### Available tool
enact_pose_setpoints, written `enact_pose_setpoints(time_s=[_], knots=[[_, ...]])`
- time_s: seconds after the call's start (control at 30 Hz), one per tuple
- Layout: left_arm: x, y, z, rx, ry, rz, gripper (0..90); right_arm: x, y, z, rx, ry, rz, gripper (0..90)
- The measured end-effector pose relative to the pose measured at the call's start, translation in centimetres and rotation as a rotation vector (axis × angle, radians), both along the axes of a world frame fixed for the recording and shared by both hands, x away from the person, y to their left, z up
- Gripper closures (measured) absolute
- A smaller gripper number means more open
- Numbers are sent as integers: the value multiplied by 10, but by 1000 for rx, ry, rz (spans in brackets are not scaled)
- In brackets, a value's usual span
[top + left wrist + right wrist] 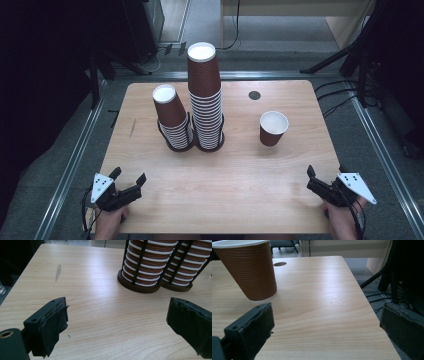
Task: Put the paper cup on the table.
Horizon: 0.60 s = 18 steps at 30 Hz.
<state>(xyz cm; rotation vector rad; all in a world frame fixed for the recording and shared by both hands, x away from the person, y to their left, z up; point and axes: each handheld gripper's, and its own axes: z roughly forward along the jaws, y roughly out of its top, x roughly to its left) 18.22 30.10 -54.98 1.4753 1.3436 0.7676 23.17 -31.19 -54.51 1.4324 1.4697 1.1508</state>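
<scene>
Currently my left gripper point(129, 176) rests at the near left table point(240, 200) edge, jaws wide apart and empty. Ahead of it, two black wire holders point(176, 145) carry stacks of ribbed brown paper cups point(206, 100), the right stack taller. A single upright cup point(273, 128) stands well ahead of my right gripper point(326, 176), likewise spread and empty.

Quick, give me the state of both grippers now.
Left gripper: open, holding nothing.
Right gripper: open, holding nothing.
</scene>
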Motion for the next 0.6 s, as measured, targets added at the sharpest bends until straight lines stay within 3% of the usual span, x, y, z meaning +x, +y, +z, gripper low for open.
enact_pose_setpoints(time_s=[0.3, 0.6], knots=[[0, 1, 0, -3, 0, 1, 39, -10, -16, -1, -16, -6, -22, 0], [0, 1, 0, -5, 2, 2, 39, -18, -26, -1, 18, -24, -47, 3]])
